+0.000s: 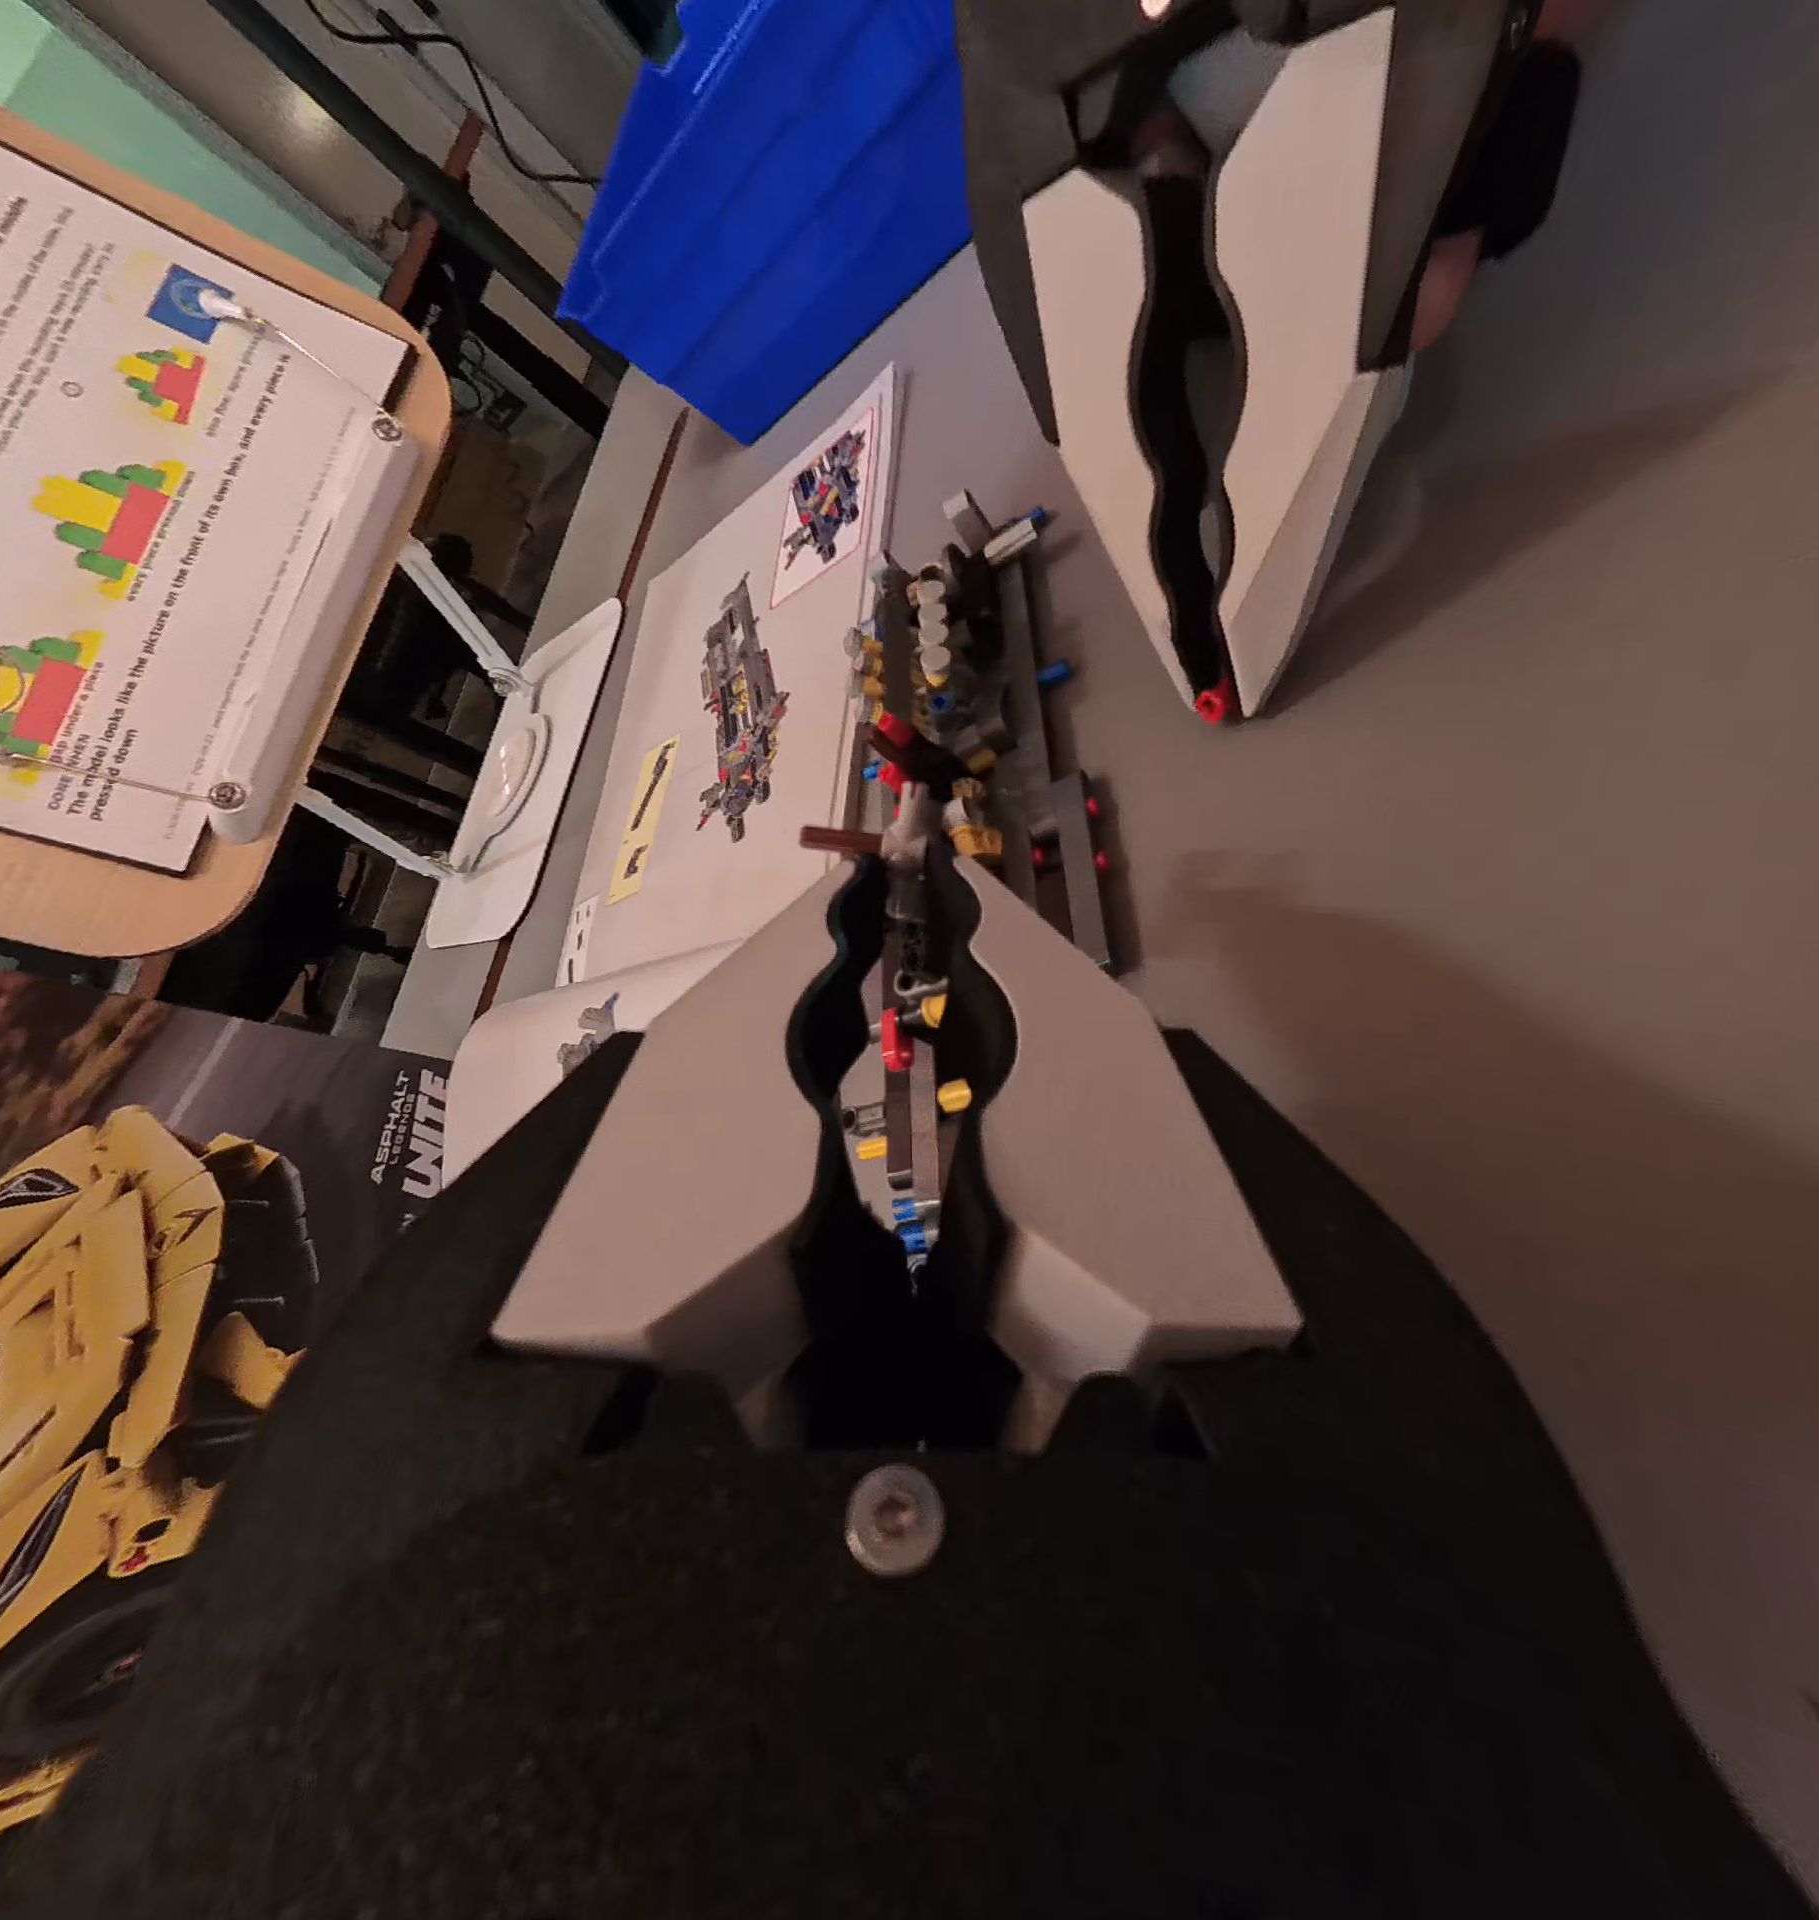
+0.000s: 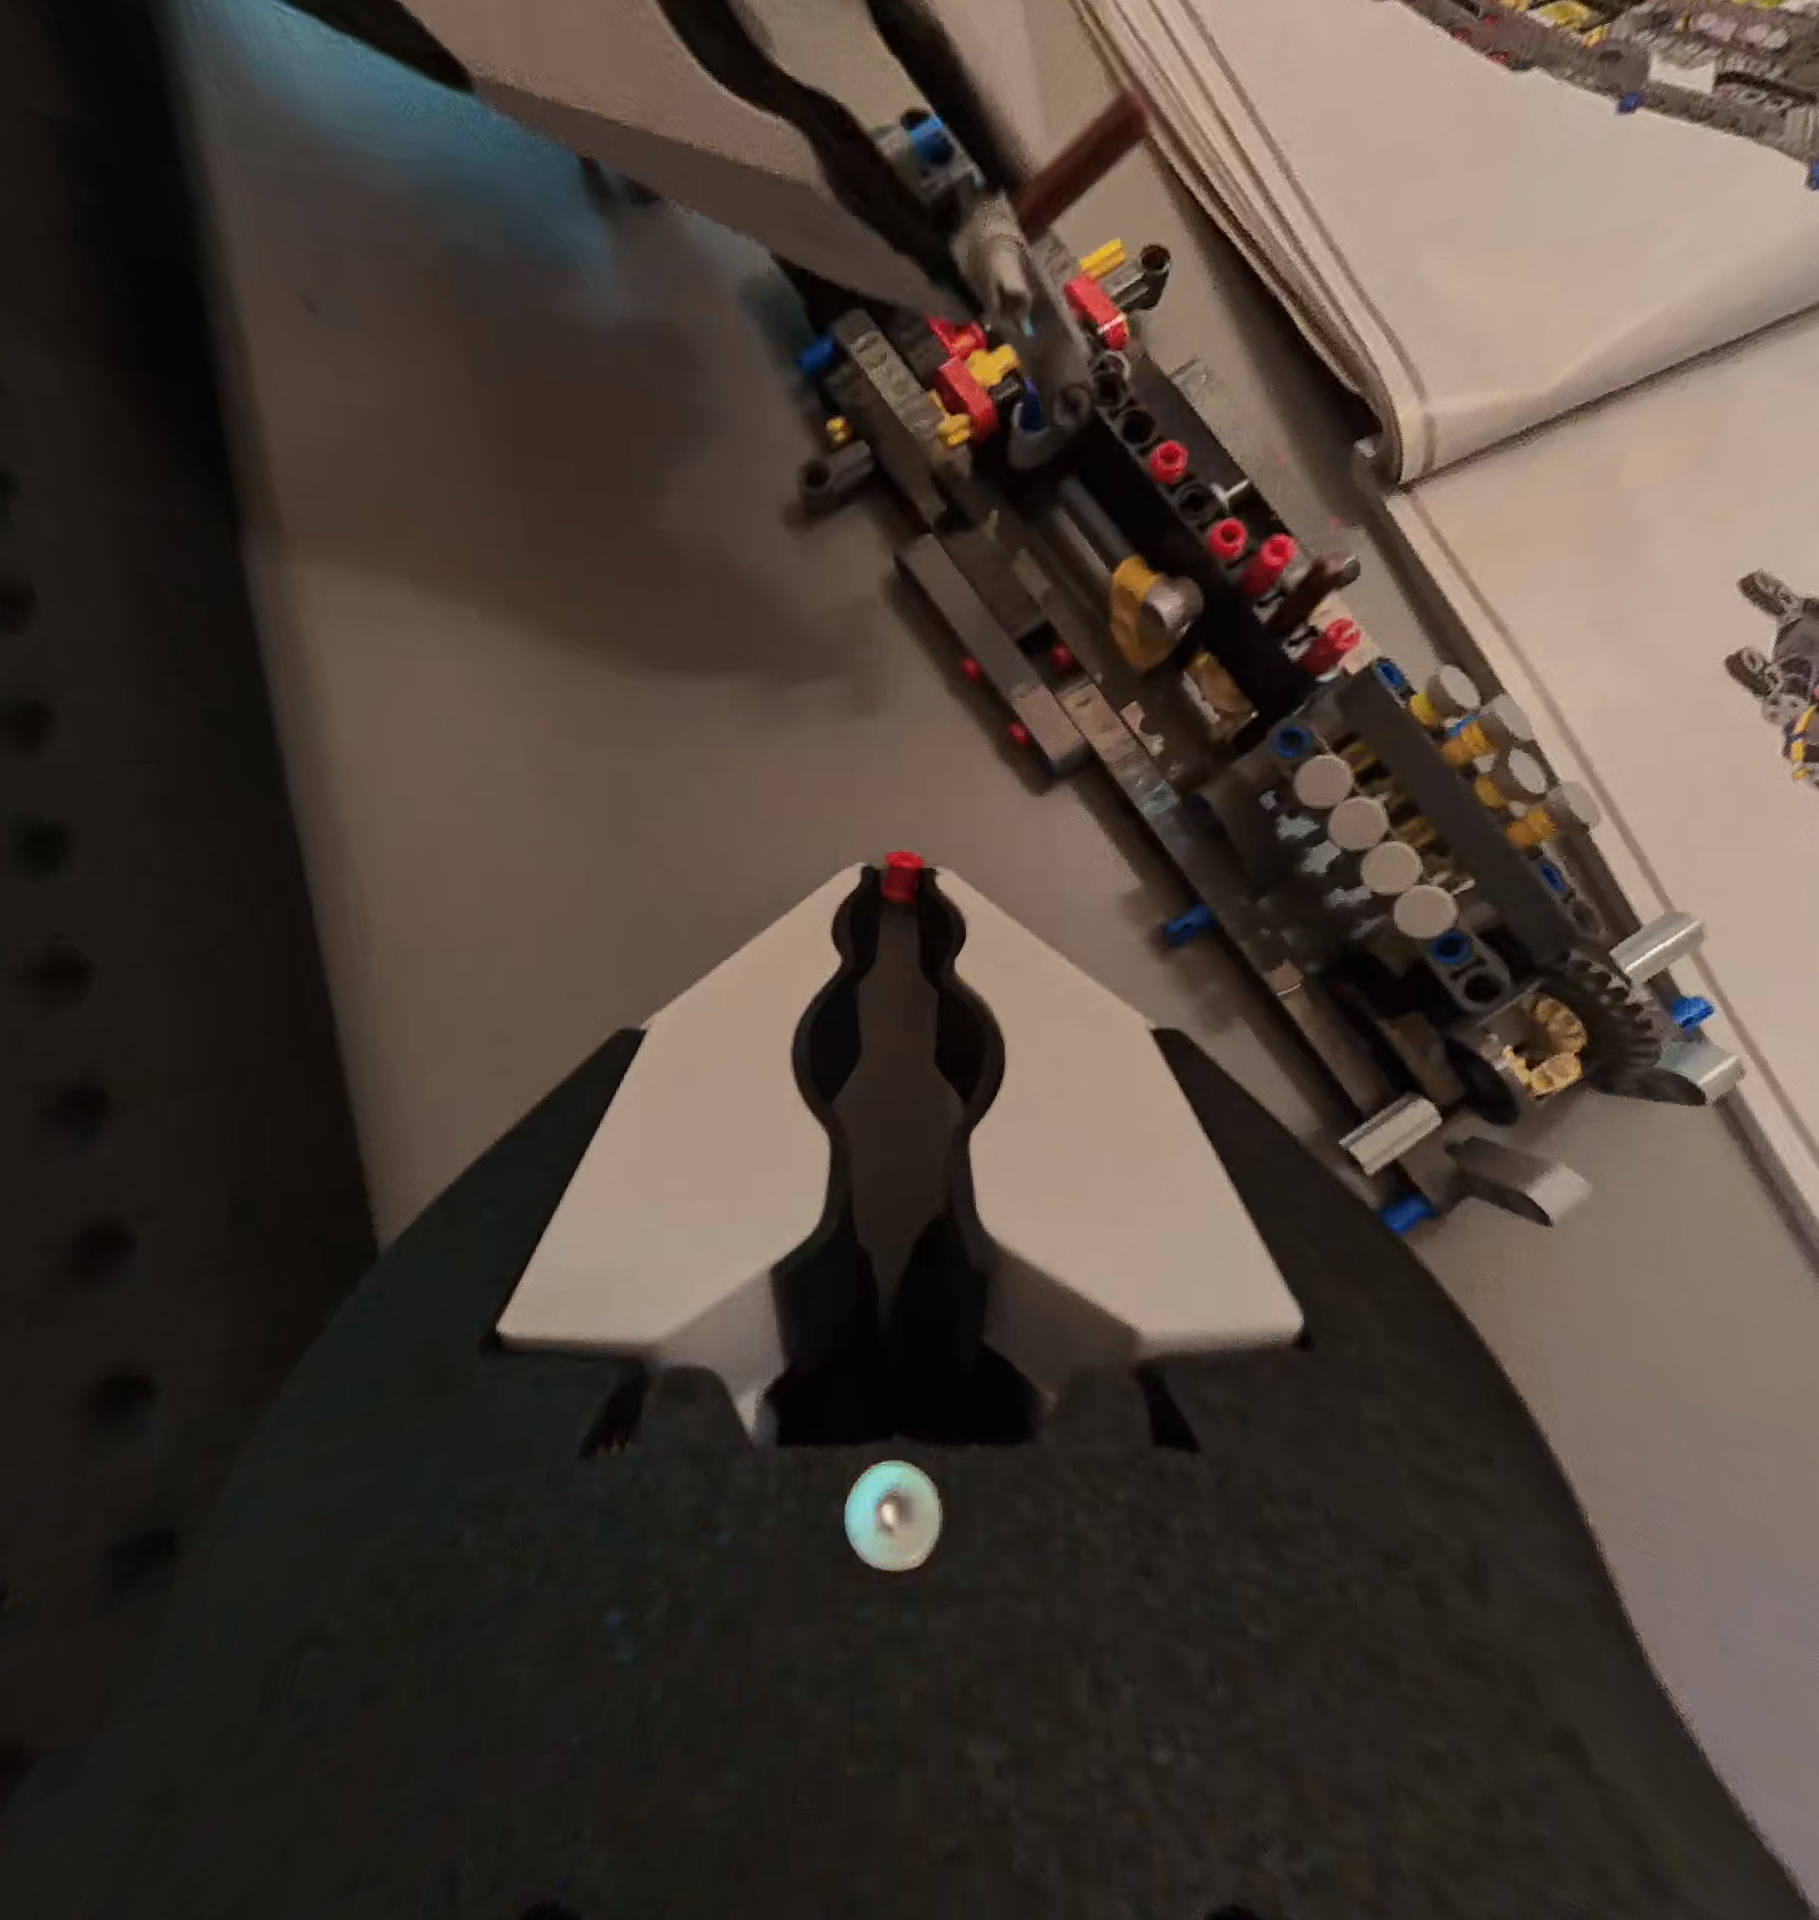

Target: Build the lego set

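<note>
The right gripper (image 2: 902,878) pinches a small red pin (image 2: 901,874) at its very tips, jaws nearly closed on it, hovering above the grey table (image 2: 572,790). The long Technic chassis (image 2: 1175,644) lies toward two o'clock in the right wrist view, beside the open instruction booklet (image 2: 1570,343). The left gripper (image 1: 910,868) is clamped on the chassis's near end, steadying it. To seat the pin well, line it up square with its hole, then press straight in while the left grip resists.
</note>
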Demonstrator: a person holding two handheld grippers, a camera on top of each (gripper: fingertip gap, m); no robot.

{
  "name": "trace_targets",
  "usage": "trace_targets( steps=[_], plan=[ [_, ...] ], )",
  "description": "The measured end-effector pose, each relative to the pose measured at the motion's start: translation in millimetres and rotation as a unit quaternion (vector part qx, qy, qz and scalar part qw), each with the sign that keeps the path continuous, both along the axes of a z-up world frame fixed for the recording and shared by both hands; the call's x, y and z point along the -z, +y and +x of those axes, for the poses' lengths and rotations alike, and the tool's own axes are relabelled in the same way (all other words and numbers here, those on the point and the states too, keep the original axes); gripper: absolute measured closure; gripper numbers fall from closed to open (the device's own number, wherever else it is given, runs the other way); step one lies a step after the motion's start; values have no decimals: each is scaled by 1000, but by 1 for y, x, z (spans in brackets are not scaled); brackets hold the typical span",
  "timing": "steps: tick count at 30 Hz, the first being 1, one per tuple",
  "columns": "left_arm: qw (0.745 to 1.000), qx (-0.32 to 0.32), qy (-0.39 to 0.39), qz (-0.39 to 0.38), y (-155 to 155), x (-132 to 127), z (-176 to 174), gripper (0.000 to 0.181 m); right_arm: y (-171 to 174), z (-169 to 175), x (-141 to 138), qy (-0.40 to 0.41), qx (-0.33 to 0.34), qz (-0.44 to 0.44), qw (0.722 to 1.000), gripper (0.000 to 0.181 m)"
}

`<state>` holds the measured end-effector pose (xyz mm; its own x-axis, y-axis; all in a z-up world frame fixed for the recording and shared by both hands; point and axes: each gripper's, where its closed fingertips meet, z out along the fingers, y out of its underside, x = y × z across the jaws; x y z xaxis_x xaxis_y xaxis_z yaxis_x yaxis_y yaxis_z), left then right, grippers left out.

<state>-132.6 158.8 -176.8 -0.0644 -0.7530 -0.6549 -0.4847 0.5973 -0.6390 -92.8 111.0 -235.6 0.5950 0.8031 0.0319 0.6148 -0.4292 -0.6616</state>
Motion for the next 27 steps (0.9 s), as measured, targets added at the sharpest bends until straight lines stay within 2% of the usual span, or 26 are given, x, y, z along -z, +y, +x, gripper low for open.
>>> trace_targets(
  steps=[7,15,21,27],
  plan=[
    [1000,5,-1,-6,-2,-1,0,175,-4,2,0,11,-6,26,1000,175],
    [1000,13,15,7,-7,6,1,175,-10,4,-1,26,0,16,1000,173],
    [1000,8,17,4,-4,6,1,175,-6,9,-9,-34,-8,-11,999,167],
    [1000,4,23,8,-3,8,0,175,-4,3,-6,-49,4,-107,993,169]
  ],
)
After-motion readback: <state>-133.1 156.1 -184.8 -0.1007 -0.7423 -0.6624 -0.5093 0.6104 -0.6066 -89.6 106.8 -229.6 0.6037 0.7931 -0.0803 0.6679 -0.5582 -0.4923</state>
